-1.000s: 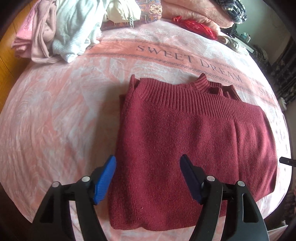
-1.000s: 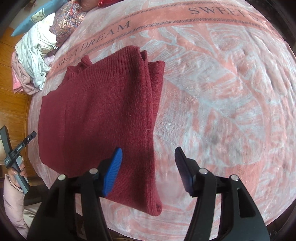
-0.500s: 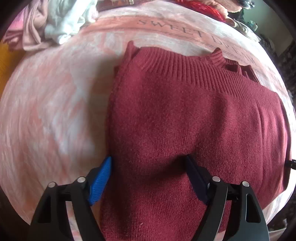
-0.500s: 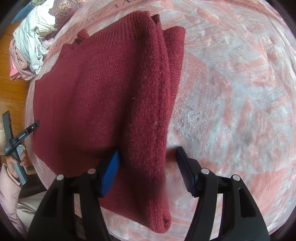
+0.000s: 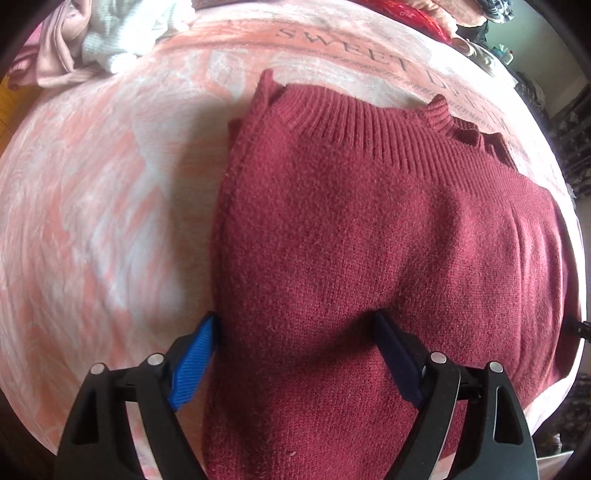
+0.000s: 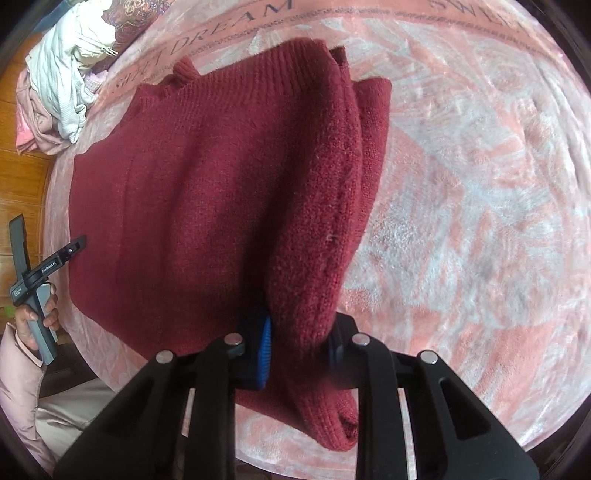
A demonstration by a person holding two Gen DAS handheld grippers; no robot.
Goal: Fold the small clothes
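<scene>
A dark red knit sweater (image 5: pixel 369 240) lies folded on the pink blanket (image 5: pixel 92 221); it also shows in the right wrist view (image 6: pixel 207 192). My left gripper (image 5: pixel 295 343) is open, its blue pads straddling the sweater's left edge, one pad (image 5: pixel 192 354) on the blanket side and one pressed into the knit. My right gripper (image 6: pixel 299 339) is shut on the sweater's thick right folded edge, which bunches up between the pads. The left gripper's handle (image 6: pixel 40 280) and the hand holding it show at the far left of the right wrist view.
A heap of white and pink clothes (image 5: pixel 103 40) lies at the blanket's far left corner, also in the right wrist view (image 6: pixel 62 85). Red fabric (image 5: pixel 406 14) and other items sit along the far edge. A wooden floor (image 6: pixel 22 206) lies beyond the bed's left side.
Both grippers moved forward onto the sweater. The right gripper went from open to shut on the right folded edge. The left gripper stayed open around the left edge.
</scene>
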